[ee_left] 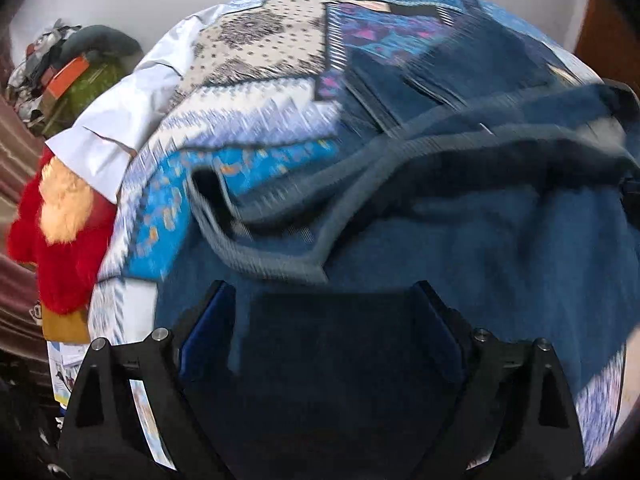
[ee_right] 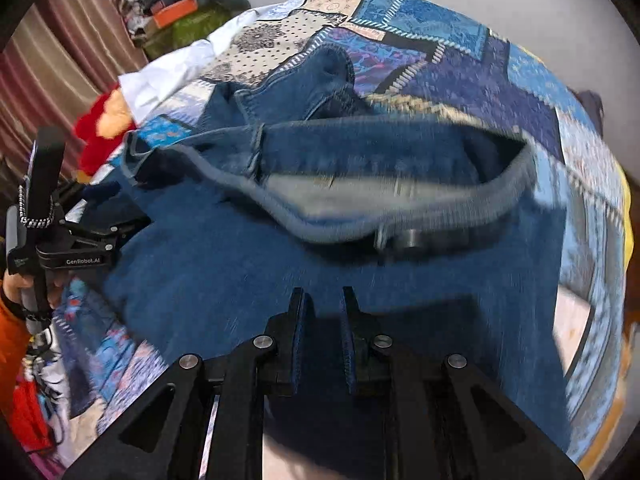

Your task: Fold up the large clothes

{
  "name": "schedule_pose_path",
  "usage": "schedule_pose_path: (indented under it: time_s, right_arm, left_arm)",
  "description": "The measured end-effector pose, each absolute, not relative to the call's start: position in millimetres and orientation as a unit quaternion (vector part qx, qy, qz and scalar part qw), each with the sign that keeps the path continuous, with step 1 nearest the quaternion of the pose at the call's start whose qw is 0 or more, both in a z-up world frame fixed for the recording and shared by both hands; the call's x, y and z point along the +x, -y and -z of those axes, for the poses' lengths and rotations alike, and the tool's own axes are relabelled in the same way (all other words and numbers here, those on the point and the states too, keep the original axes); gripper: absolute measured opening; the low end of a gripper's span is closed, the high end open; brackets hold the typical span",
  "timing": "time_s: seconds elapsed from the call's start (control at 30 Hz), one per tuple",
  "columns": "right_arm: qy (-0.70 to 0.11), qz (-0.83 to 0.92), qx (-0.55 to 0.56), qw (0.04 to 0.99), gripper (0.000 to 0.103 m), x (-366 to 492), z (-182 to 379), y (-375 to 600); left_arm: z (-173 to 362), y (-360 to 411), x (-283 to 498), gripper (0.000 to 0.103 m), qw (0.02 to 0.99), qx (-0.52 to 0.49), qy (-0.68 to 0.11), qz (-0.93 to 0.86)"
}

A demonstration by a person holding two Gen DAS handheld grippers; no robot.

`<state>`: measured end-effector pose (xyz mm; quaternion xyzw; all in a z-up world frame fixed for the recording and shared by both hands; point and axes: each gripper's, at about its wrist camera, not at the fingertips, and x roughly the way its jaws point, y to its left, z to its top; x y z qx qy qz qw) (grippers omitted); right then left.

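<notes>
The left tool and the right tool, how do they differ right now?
The left tool has its fingers spread wide; the right tool has them close together with a narrow gap. Dark denim lies between the left tool's fingers, while the right tool's gap looks empty. Both hover over the blue jeans on the patchwork bedspread.

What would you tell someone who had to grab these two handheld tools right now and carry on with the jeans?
Left gripper: fingers wide open above the denim, holding nothing.
Right gripper: fingers close together with a small gap, nothing visibly held.
Jeans: spread on the patchwork bedspread, waistband gaping open in front of both grippers, legs bunched beyond it.
Done: jeans laid on the bed; no neat fold visible yet.
Left: flatten the waistband, straighten the legs, then fold. The views are blurred, so check before gripping.
</notes>
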<state>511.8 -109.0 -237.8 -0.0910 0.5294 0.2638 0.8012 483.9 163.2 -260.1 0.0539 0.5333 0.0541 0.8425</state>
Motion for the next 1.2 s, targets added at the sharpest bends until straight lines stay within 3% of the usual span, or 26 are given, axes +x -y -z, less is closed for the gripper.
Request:
schedule_pose_path:
  time_s: [0.4,0.7,0.87,1.03,1.2]
  right_arm:
    - [-0.497,-0.197,0.006,0.845,0.012,623.0,200.1,103.1]
    - [-0.469,-0.265,-0.046,0.841,0.012,552.9,174.0,72.3]
    - [-0.480,-0.280,-0.112,0.824,0.012,506.5,198.7,45.0]
    - [-0.527,-0.235,-0.199,0.792,0.012,487.4,256.3,29.0]
    - [-0.500,-0.245,-0.221,0.801,0.012,473.2,266.9,45.7]
  left_arm:
    - [228.1,-231.3,551.6,0.092,0.845,-0.040,-0.513,-0.146]
    - [178.9,-207.7,501.6,0.092,0.873,-0.010,-0.480,-0.086]
    - [196.4,-176.6,460.9,0.093,0.867,-0.016,-0.496,-0.033]
    - [252.0,-157.2,443.8,0.093,0.840,0.005,-0.542,-0.038]
    - [271.1,-144.4,429.0,0.094,0.850,0.073,-0.519,-0.051]
